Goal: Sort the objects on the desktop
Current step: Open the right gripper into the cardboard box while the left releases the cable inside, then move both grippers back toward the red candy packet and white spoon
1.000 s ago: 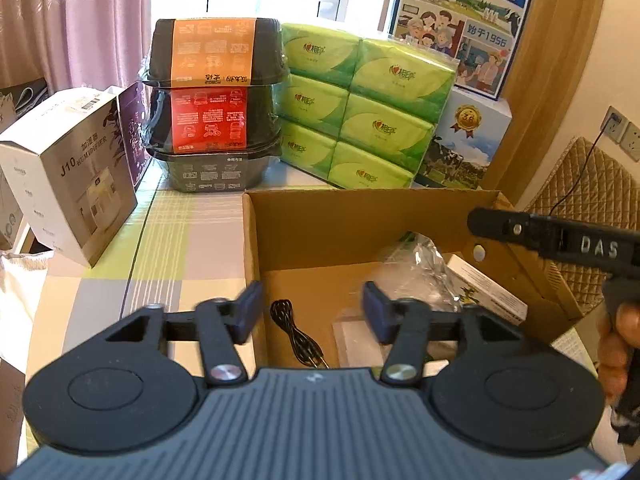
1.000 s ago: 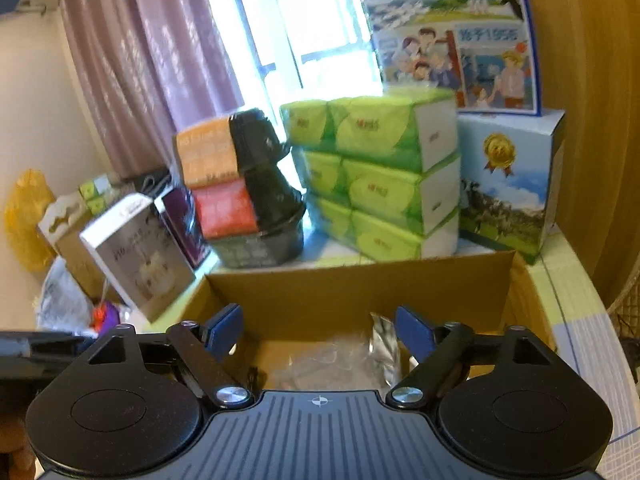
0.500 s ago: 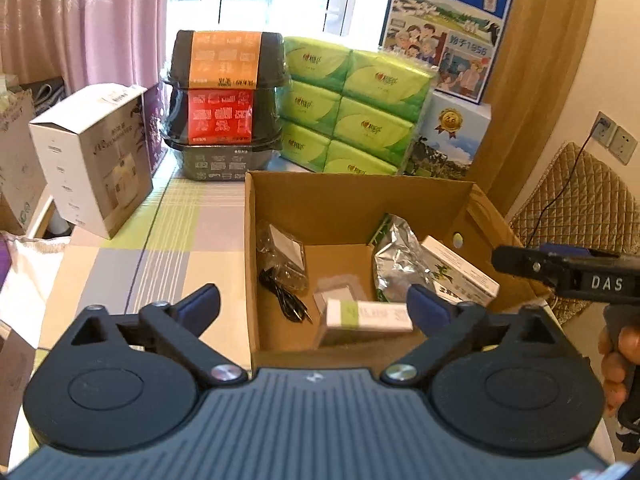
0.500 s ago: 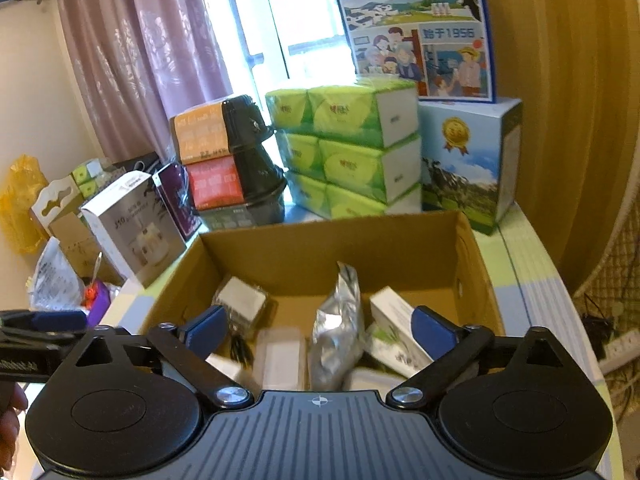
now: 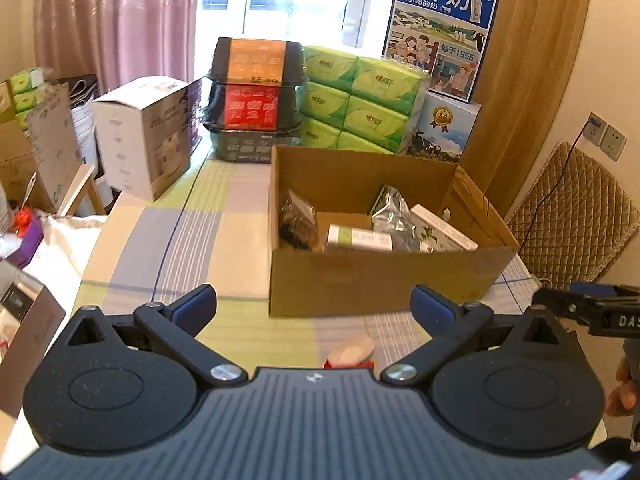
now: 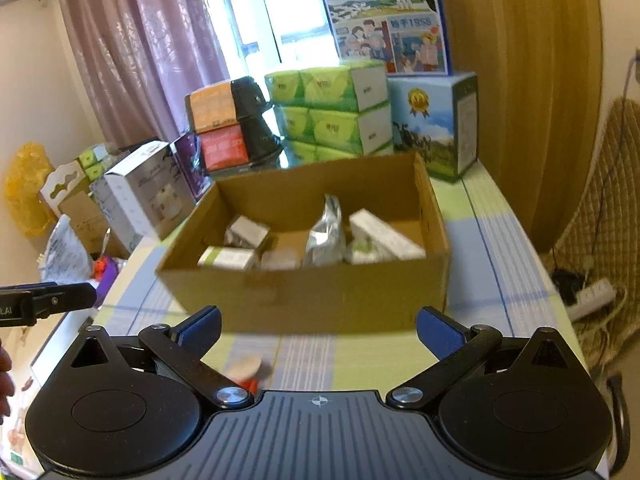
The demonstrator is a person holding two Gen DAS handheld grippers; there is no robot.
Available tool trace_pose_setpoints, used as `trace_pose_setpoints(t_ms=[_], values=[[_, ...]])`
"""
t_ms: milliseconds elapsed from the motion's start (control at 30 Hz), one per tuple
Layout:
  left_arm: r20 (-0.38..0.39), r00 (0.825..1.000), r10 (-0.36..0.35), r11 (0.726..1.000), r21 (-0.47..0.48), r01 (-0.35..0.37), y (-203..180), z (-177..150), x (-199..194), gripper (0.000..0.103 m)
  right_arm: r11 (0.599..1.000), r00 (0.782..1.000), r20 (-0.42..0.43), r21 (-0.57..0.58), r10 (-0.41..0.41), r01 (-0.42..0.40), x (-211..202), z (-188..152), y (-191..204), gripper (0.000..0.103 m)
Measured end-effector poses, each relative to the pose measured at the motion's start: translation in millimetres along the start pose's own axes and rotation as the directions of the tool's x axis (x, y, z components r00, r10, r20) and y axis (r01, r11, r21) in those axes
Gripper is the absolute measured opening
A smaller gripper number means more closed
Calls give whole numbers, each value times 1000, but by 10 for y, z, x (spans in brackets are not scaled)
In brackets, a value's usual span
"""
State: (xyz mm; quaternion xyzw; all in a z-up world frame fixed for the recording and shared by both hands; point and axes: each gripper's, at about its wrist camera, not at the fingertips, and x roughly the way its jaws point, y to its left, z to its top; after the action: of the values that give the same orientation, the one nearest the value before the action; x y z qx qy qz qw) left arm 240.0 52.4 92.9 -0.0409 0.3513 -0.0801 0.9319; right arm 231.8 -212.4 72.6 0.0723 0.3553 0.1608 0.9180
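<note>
Both claws, left gripper point(image 5: 314, 304) and right gripper point(image 6: 318, 326), gape empty; next likely target: small beige-topped red object point(image 5: 352, 354) at lower centre, before the brown cardboard box point(image 5: 380, 280).

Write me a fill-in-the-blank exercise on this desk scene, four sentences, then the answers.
1. Both the left hand-held gripper and the right hand-held gripper have their jaws ____.
2. The silver foil pouch sits inside the ____ box.
3. The stacked tissue packs behind that box are ____ in colour.
4. The small round object with a tan top lies on the tablecloth, ____ the box.

Answers: open; cardboard; green; outside
</note>
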Motion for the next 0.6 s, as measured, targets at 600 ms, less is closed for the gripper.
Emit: trace_pose_setpoints(t_ms=[600], values=[[-56,998,33,997,-69,-37,14,-962,-600,102,995,995,-99,97,-7,17,-504,-774,125,101]])
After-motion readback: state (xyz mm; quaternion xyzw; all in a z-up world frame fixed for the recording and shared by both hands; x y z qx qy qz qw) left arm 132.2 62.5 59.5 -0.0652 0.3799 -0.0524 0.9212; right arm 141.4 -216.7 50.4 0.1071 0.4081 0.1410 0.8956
